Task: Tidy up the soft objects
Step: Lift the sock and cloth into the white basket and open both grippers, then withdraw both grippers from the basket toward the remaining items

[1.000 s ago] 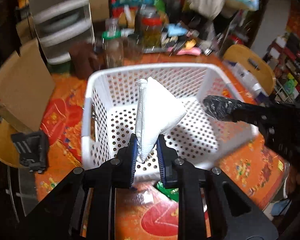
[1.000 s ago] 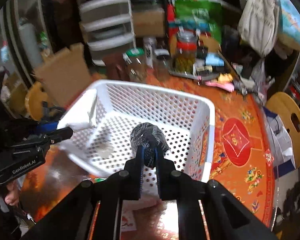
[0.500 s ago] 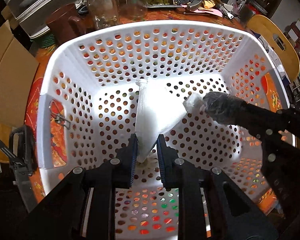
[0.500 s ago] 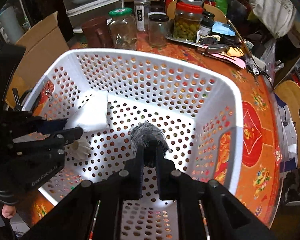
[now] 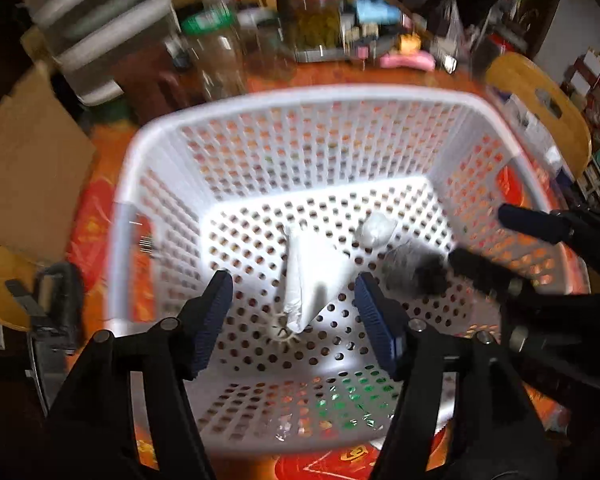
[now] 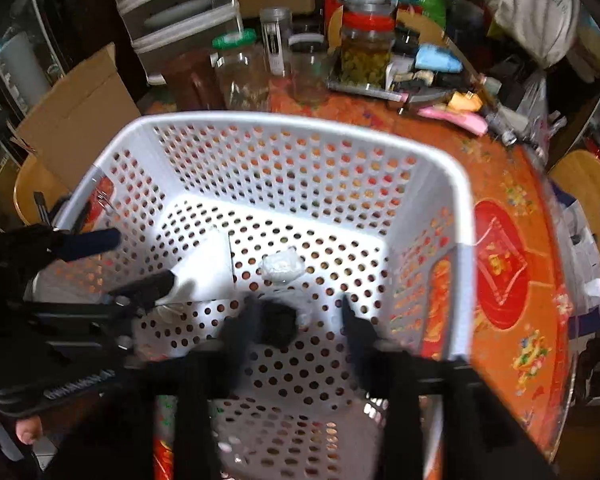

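Note:
A white perforated basket [image 5: 120,248] [image 6: 456,208] stands on the orange table. A folded white cloth [image 5: 312,276] [image 6: 208,264] lies on its floor, below my open left gripper [image 5: 296,304]. A dark grey bundle [image 5: 416,268] [image 6: 278,322] lies on the floor to the right, between the spread fingers of my open right gripper [image 6: 296,320]. A small clear plastic wad [image 5: 376,230] [image 6: 282,266] lies behind them. The right gripper also shows in the left wrist view [image 5: 492,240], and the left gripper in the right wrist view [image 6: 116,260].
Glass jars [image 6: 240,72] and clutter stand behind the basket. A cardboard box [image 5: 28,160] is at the left. Wooden chairs [image 6: 592,216] stand at the right. A drawer unit [image 6: 180,8] is at the back.
Both grippers have opened. The white cloth and the dark bundle have dropped onto the basket floor. Both grippers have pulled back a little.

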Tool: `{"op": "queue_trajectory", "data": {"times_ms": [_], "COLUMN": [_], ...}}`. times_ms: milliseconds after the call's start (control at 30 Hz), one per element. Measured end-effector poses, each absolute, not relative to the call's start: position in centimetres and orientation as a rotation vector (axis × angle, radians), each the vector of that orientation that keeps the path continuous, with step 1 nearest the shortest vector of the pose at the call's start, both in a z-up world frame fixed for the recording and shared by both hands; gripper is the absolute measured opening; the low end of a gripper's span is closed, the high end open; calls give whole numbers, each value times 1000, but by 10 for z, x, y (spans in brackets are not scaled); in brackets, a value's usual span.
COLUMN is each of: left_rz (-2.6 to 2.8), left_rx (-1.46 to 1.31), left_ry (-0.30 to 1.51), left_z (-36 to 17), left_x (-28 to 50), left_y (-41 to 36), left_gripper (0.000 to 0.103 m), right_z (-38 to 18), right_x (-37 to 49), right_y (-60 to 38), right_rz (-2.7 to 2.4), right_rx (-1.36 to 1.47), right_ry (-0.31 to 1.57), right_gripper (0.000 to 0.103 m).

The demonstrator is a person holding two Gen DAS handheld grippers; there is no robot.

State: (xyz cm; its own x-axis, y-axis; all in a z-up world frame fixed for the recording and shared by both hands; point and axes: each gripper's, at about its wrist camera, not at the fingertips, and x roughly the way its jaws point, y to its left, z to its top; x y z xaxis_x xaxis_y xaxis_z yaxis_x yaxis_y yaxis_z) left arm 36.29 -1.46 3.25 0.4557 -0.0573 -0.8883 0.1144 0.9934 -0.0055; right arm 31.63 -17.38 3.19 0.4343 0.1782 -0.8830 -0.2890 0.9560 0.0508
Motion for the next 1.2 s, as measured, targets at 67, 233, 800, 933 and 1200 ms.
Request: {"op": "queue_trajectory", "data": {"times_ms": [67, 233, 800, 933, 1200], "left_rz": [-104, -138, -139, -114, -122], "left_rx": [49, 29, -49, -24, -64], "left_ry": [1010, 812, 930, 946, 970], "left_z": [55, 104, -29, -53, -80], "left_x": [343, 274, 174, 189, 205], "left_y": [-8, 11, 40, 42, 52], "left_gripper": [74, 97, 103, 103, 103], "right_z": [48, 81, -27, -42, -52], "right_x": [301, 247, 128, 129, 140], "right_y": [-178, -185, -231, -223, -216], "right_rz": [328, 357, 310, 351, 357], "right_rx": [-92, -124, 59, 71, 82], "right_ry": [1042, 913, 955, 973, 965], "right_gripper": [85, 95, 96, 95, 95]}}
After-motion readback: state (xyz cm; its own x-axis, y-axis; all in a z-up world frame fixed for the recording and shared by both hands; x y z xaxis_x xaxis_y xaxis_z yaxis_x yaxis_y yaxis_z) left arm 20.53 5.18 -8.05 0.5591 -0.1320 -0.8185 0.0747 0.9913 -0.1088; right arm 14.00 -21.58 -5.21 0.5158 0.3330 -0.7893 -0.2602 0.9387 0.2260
